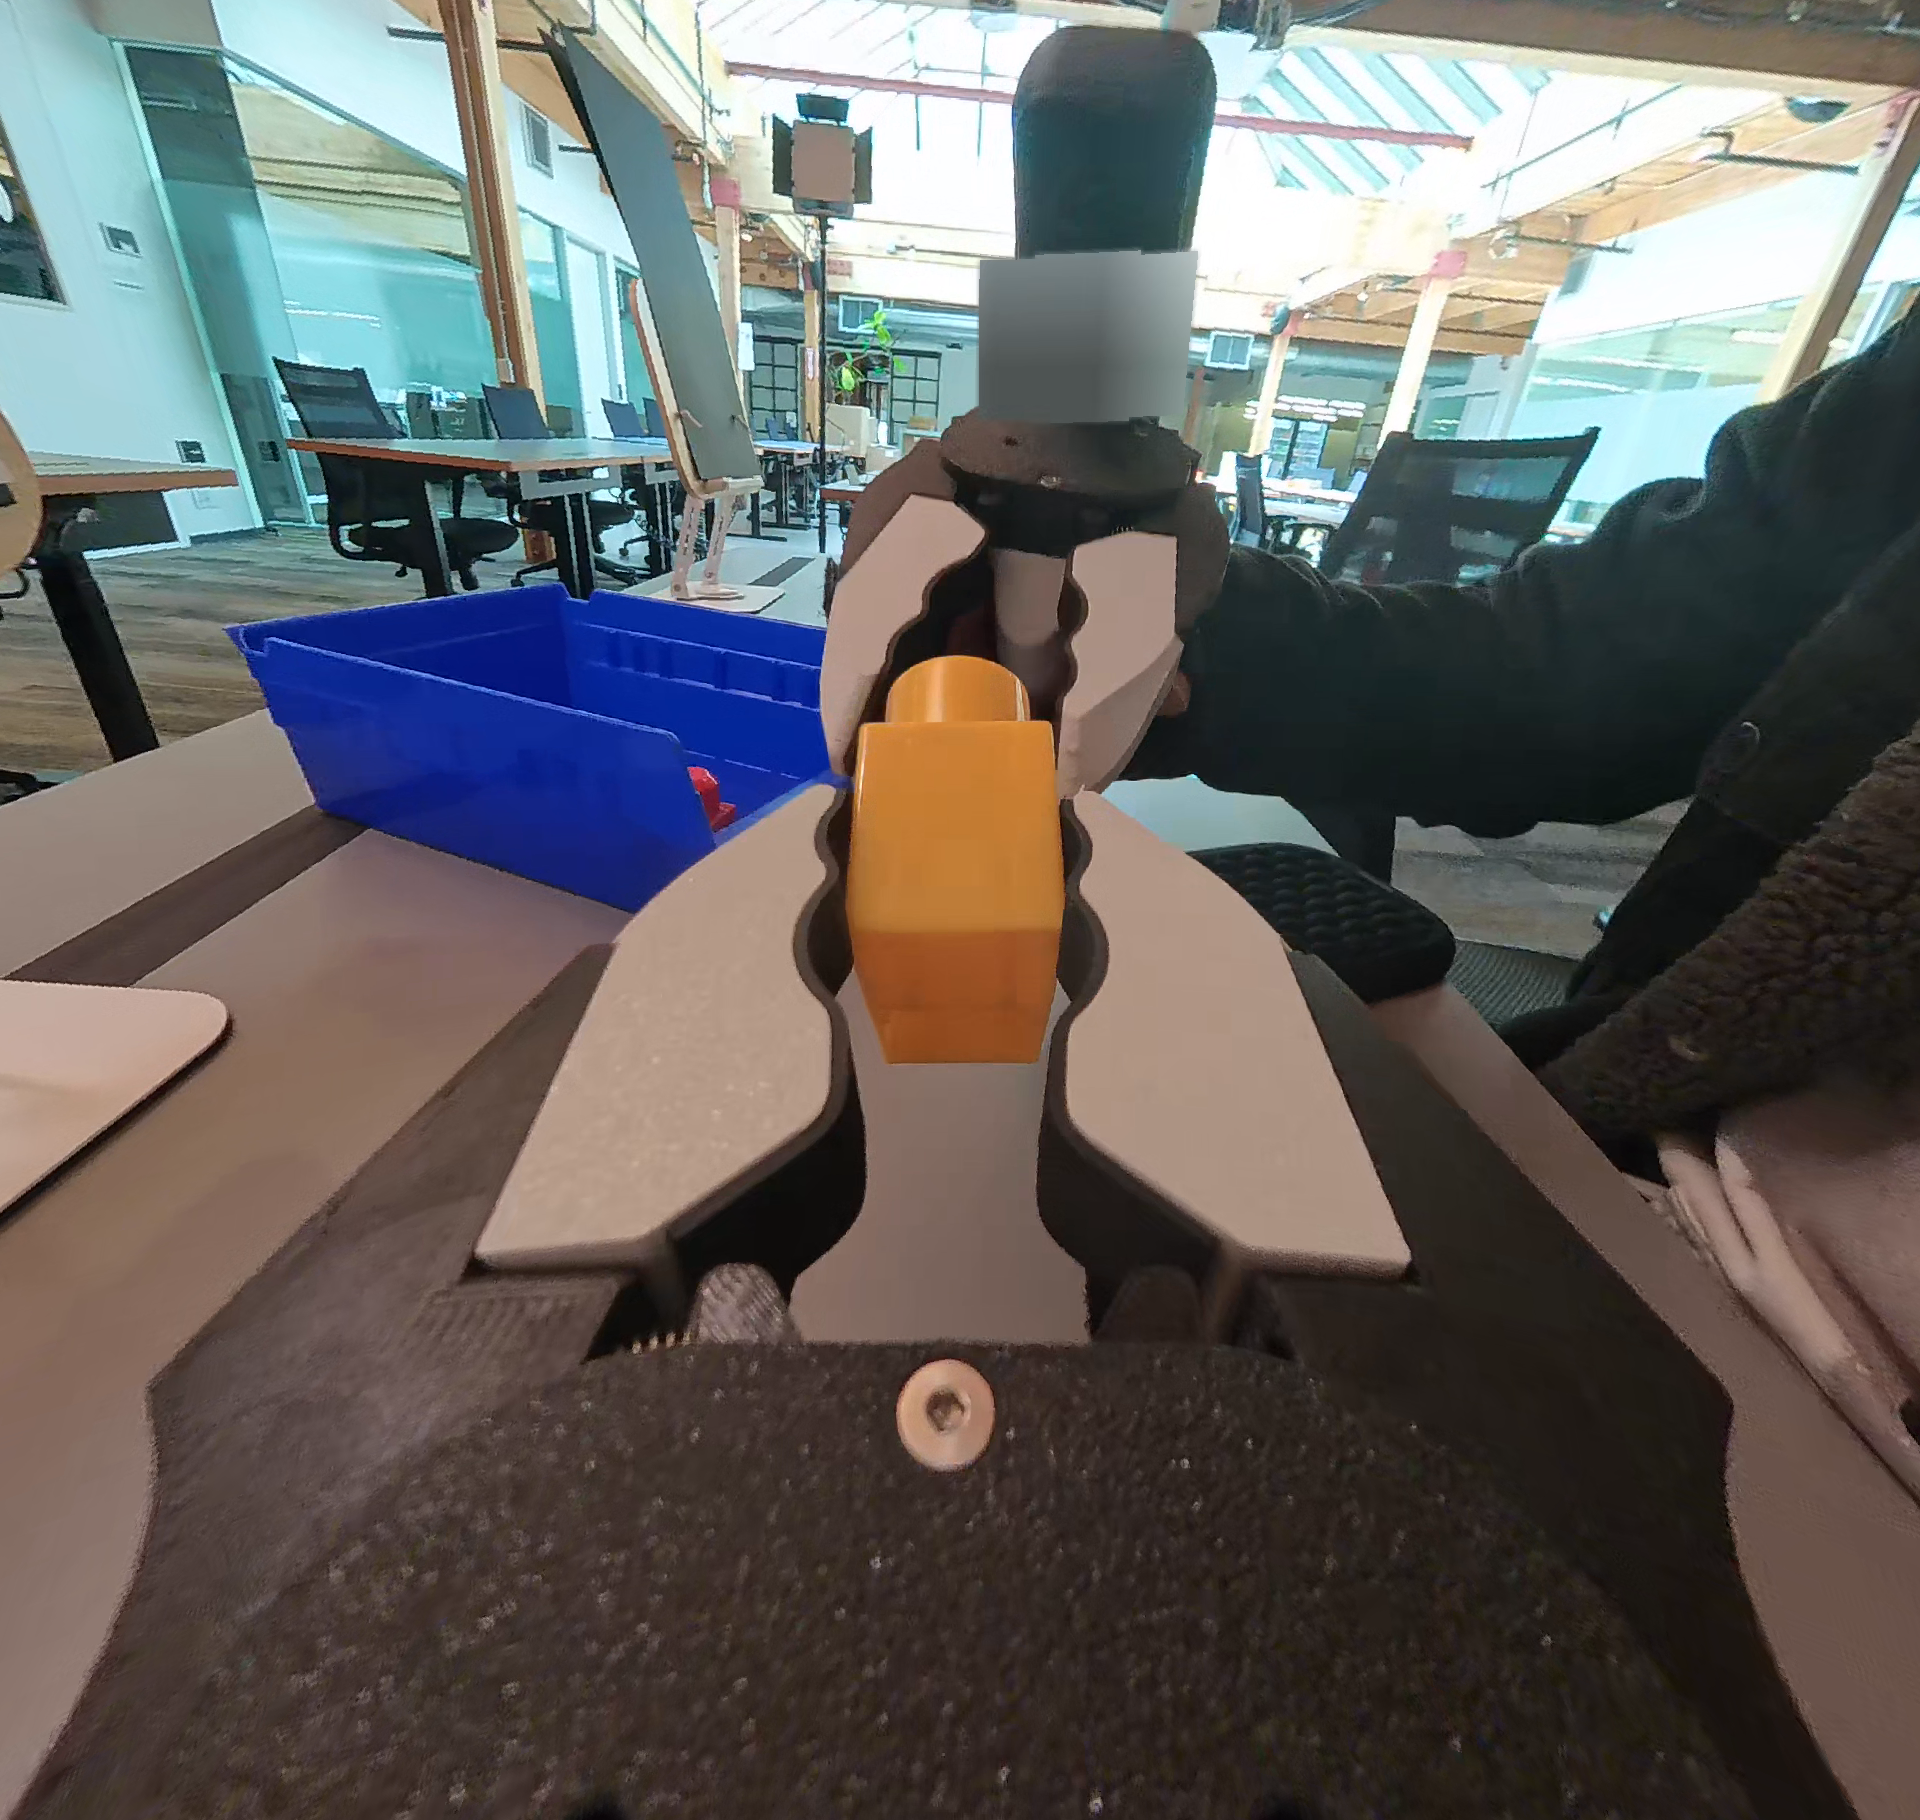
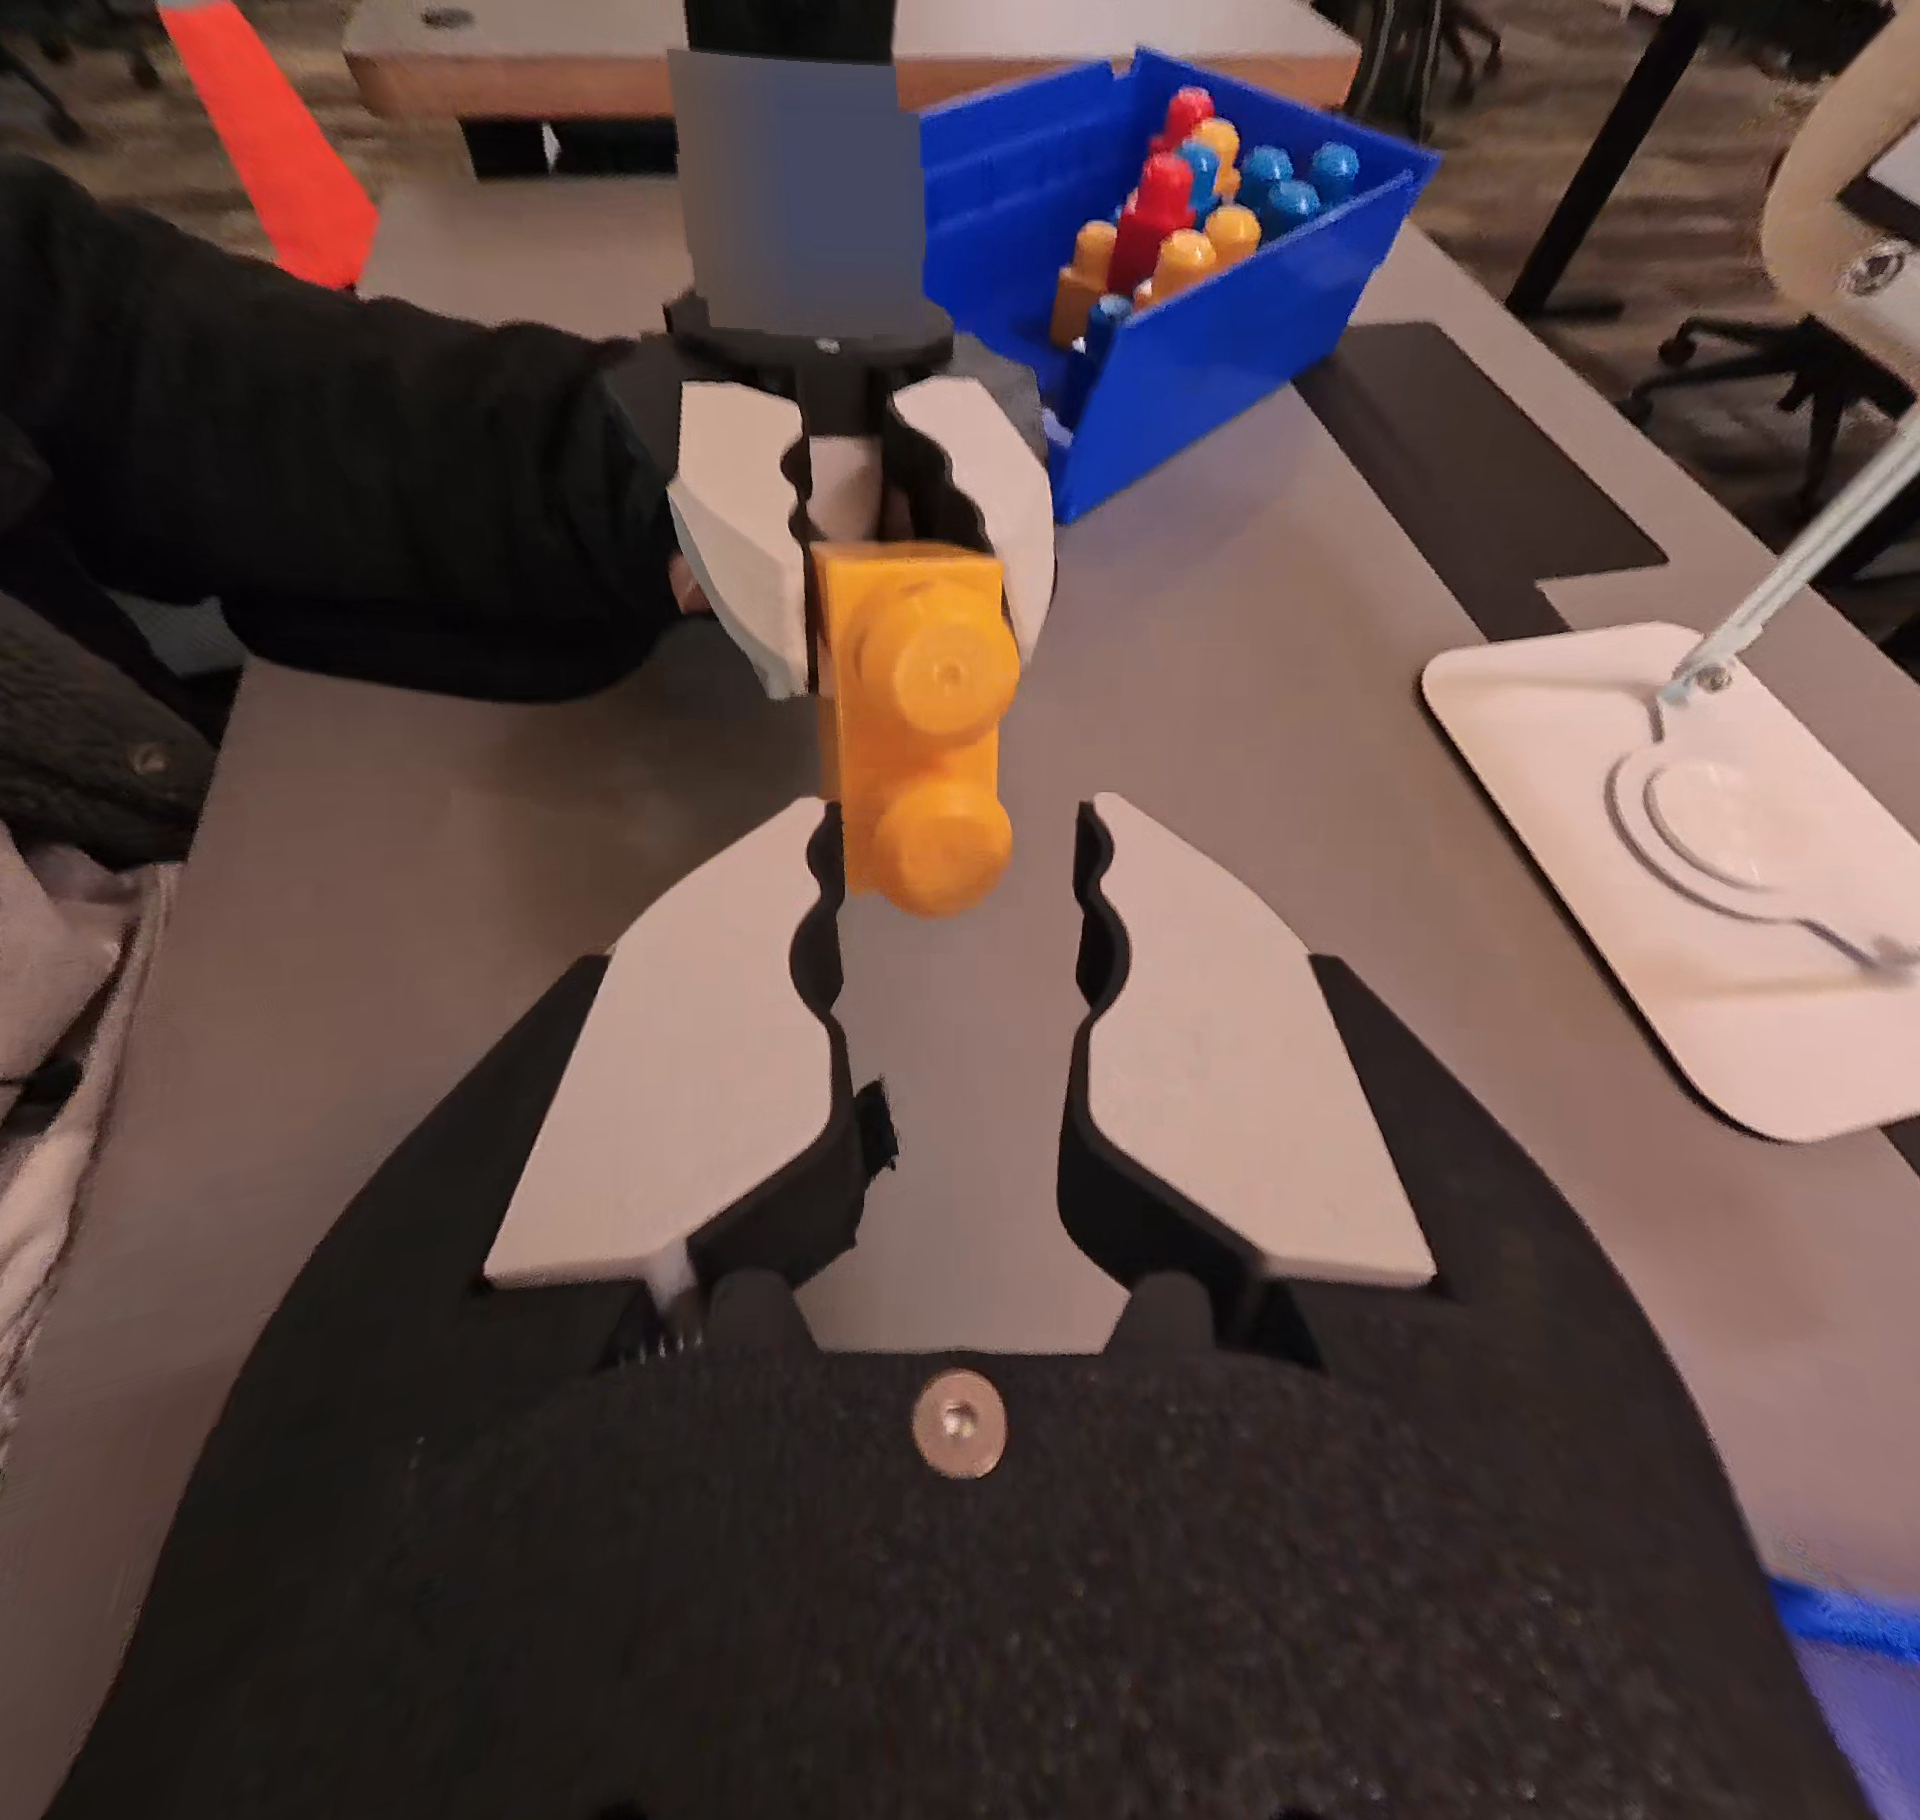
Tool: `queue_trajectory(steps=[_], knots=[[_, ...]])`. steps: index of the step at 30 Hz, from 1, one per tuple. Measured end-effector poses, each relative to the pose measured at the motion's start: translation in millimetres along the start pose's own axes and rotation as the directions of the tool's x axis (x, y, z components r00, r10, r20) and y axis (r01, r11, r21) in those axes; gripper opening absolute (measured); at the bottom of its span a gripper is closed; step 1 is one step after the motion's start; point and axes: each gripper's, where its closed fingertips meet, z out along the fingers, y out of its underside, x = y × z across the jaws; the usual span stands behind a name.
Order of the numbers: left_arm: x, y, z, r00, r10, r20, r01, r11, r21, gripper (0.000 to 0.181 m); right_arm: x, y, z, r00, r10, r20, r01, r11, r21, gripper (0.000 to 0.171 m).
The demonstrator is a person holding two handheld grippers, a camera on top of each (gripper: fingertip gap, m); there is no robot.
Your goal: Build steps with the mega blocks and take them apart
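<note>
An orange two-stud mega block (image 1: 951,897) is held above the grey table (image 1: 364,939). My left gripper (image 1: 956,814) is shut on its body. In the right wrist view the left gripper (image 2: 904,627) comes in from the far side and holds the same block (image 2: 909,721), with its studs pointing toward the camera. My right gripper (image 2: 951,814) is open. Its fingertips flank the block's near stud, and the left fingertip is close to or touching it. In the left wrist view the right gripper (image 1: 961,762) faces mine, with its fingers spread around the block's far end.
A blue bin (image 2: 1195,399) with several red, blue and orange blocks stands on the table behind the grippers; it also shows in the left wrist view (image 1: 468,731). A white lamp base (image 2: 1662,835) lies to the right. A person's dark sleeves (image 2: 312,482) reach in. An orange cone (image 2: 249,108) stands on the floor. My left and right fingertips are right by each other.
</note>
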Motion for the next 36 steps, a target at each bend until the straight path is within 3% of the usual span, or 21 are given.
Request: queue_trajectory(steps=[13, 19, 23, 27, 32, 36], knots=[[10.9, 5.6, 3.6, 0.998, 0.013, -0.059, -0.015, 0.999, -0.029, 0.037, -16.8, -11.3, 9.1, 0.997, -0.020, 0.074, 0.020, 1.000, 0.005, 0.032], [3.1, 14.3, 2.7, 0.999, 0.040, -0.008, -0.040, 0.994, -0.099, 0.038, -5.5, -8.4, -12.9, 0.998, -0.043, 0.039, 0.047, 0.993, -0.105, 0.028], [-10.2, 17.0, -1.6, 0.998, 0.037, 0.053, -0.031, 0.993, -0.113, 0.035, 40.1, -16.4, -58.9, 0.992, -0.094, -0.085, 0.073, 0.973, -0.217, 0.028], [-16.0, 28.0, -1.4, 0.996, 0.040, 0.077, -0.028, 0.988, -0.153, 0.030, 110.7, -5.6, -109.1, 0.967, -0.153, -0.202, 0.056, 0.905, -0.421, 0.029], [-17.8, 38.8, -0.1, 0.996, 0.046, 0.080, -0.030, 0.980, -0.196, 0.028, 205.9, 46.2, -154.8, 0.936, -0.191, -0.295, -0.053, 0.753, -0.656, 0.028], [-18.3, 42.8, -1.3, 0.997, 0.041, 0.069, -0.026, 0.978, -0.208, 0.028, 264.6, 98.2, -168.5, 0.925, -0.204, -0.321, -0.128, 0.627, -0.768, 0.028]])
